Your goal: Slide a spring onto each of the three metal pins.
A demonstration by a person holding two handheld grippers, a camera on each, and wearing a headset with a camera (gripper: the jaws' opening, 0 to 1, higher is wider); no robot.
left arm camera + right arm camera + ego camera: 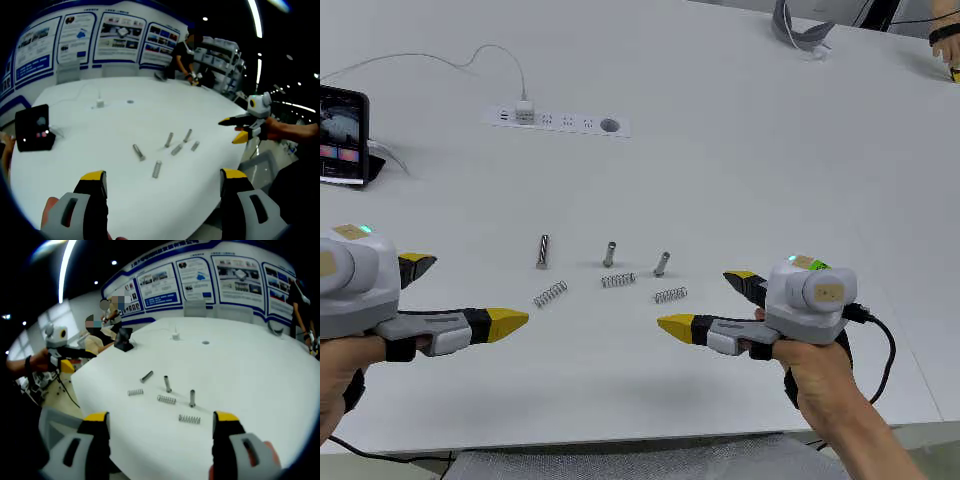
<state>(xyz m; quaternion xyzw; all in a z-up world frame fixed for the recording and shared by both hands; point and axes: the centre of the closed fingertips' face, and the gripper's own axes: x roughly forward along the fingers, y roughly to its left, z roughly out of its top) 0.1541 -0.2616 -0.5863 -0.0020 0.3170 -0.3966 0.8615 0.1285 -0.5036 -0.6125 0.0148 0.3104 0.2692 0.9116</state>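
Left gripper (472,290): jaws were wide, empty, front-left of pins (609,253).
Right gripper (698,298): jaws were wide, empty, front-right of pins.
Springs (618,280): three lay loose just before pins.
Pins: three, bare, on table (720,150).

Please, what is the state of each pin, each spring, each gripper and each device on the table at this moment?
left pin: bare, seems to lie flat
middle pin: bare, upright
right pin: bare, upright
left spring: lying loose, on no pin
middle spring: lying loose, on no pin
right spring: lying loose, on no pin
left gripper: open, empty
right gripper: open, empty
power strip: one charger plugged in
phone: screen lit
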